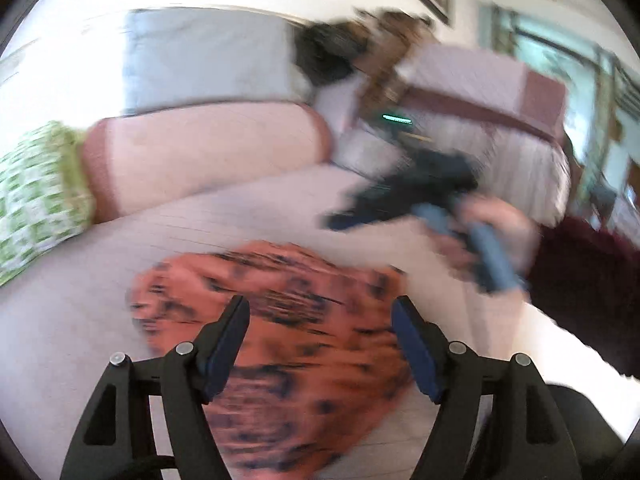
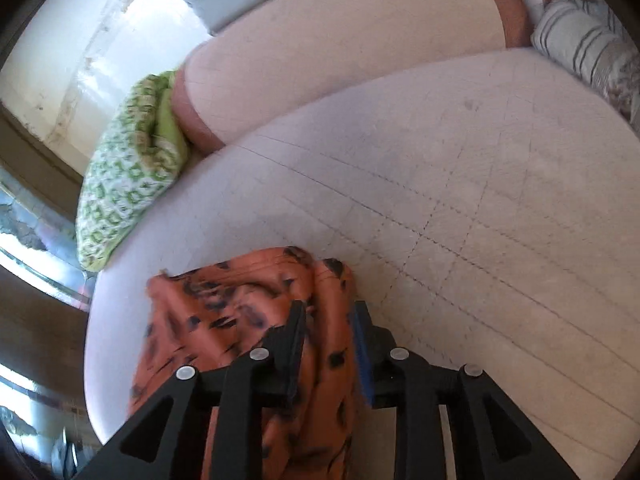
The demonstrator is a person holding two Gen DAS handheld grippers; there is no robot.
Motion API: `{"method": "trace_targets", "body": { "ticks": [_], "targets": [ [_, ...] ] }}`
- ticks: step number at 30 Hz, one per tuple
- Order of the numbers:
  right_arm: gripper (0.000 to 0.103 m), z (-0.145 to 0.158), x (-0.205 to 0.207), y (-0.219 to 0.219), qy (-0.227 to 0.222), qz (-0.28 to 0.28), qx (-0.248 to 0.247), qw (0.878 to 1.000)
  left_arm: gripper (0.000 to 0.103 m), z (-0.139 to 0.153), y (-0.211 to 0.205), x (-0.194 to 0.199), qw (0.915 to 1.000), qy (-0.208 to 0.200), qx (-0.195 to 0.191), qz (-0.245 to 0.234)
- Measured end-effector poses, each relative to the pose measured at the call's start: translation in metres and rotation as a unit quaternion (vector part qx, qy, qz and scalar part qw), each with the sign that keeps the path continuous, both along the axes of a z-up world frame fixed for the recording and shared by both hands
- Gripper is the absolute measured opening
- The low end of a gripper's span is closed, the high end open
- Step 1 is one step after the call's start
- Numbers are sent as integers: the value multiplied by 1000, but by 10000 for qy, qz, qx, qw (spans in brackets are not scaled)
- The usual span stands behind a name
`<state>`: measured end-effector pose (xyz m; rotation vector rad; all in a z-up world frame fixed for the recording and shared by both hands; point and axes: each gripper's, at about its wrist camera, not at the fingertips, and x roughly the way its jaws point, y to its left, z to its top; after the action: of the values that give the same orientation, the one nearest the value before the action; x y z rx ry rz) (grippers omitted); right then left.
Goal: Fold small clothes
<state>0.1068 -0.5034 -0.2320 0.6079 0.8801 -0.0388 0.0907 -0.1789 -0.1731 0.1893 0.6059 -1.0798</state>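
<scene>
An orange garment with black marks lies bunched on a pale quilted bed. My left gripper is open above it, fingers spread wide, with the cloth showing between them. In the right wrist view my right gripper is shut on a fold of the same orange garment, which hangs and bunches between its narrow jaws. The right gripper also shows in the left wrist view, blurred, held in a hand at the right and away from the cloth there.
A pink cushion and a green patterned pillow lie at the back left of the bed. A grey pillow stands behind. Striped pillows are at the far right. The bed's edge drops off at the left.
</scene>
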Motion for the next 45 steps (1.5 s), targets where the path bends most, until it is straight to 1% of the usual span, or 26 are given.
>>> {"method": "trace_targets", "body": {
  "ticks": [3, 6, 7, 9, 10, 11, 13, 15, 16, 17, 19, 20, 21, 23, 24, 25, 27, 30, 32, 36, 38, 39, 40, 41, 43, 45],
  "targets": [
    [26, 36, -17, 28, -305, 352, -82, 9989, 76, -6, 29, 33, 9968, 98, 3, 793],
    [26, 55, -32, 64, -426, 717, -88, 9965, 76, -30, 51, 69, 9875, 632, 151, 1435],
    [26, 58, -34, 76, -423, 834, -122, 9955, 76, -36, 51, 74, 9852, 726, 202, 1540],
    [26, 59, -39, 112, -394, 1189, -325, 9916, 76, -48, 47, 75, 9828, 809, 376, 1615],
    [26, 55, -41, 128, -304, 1345, -521, 9891, 76, -52, 43, 72, 9833, 780, 466, 1577],
    [26, 48, -44, 141, -141, 1501, -749, 9857, 76, -54, 40, 67, 9842, 727, 557, 1514],
    [27, 29, -51, 155, 244, 1656, -1025, 9805, 76, -63, 21, 50, 9869, 574, 857, 1238],
    [25, 1, -60, 152, 740, 1495, -1312, 9772, 76, -79, 9, 38, 9861, 429, 1283, 969],
    [25, -11, -66, 144, 914, 1343, -1380, 9770, 76, -85, 4, 33, 9853, 402, 1402, 893],
    [25, -26, -76, 131, 980, 1181, -1135, 9816, 76, -90, 1, 29, 9851, 414, 1449, 827],
    [25, -36, -91, 112, 801, 945, -508, 9910, 76, -91, -2, 24, 9857, 416, 1453, 749],
    [25, -37, -96, 107, 753, 884, -320, 9927, 76, -89, -2, 23, 9858, 392, 1458, 739],
    [25, -35, -96, 106, 808, 896, -294, 9923, 76, -87, -2, 25, 9858, 402, 1464, 718],
    [24, -27, -86, 108, 1076, 994, -393, 9884, 76, -85, 0, 31, 9857, 524, 1417, 753],
    [25, -20, -77, 108, 1193, 1035, -362, 9868, 76, -82, 4, 36, 9853, 660, 1339, 828],
    [25, -10, -70, 105, 1144, 1026, -234, 9878, 76, -80, 8, 39, 9850, 787, 1257, 878],
    [25, 10, -55, 98, 749, 936, -65, 9928, 76, -85, 10, 45, 9842, 946, 1183, 913],
    [25, 22, -25, 90, 490, 614, -378, 9962, 76, -91, 6, 46, 9838, 936, 1233, 899],
    [25, 15, 2, 88, 598, 491, -390, 9962, 76, -94, -1, 47, 9841, 917, 1263, 850],
    [25, -22, 53, 80, 968, 273, -300, 9945, 77, -97, -6, 47, 9849, 834, 1322, 749],
    [24, -45, 68, 73, 1328, -10, -449, 9901, 77, -99, -7, 49, 9845, 903, 1307, 743],
    [20, -54, 70, 69, 1393, -106, -542, 9887, 78, -101, -9, 51, 9839, 977, 1292, 753],
    [19, -58, 70, 66, 1356, -111, -516, 9894, 78, -102, -10, 51, 9838, 1003, 1282, 752],
    [12, -57, 66, 65, 1361, -177, -563, 9889, 78, -101, -10, 51, 9840, 999, 1269, 748],
    [12, -52, 54, 68, 1325, -215, -755, 9881, 79, -100, -10, 50, 9845, 950, 1272, 747],
    [12, -53, 39, 69, 1149, -267, -832, 9895, 79, -99, -10, 47, 9846, 909, 1280, 774]
  ]
}}
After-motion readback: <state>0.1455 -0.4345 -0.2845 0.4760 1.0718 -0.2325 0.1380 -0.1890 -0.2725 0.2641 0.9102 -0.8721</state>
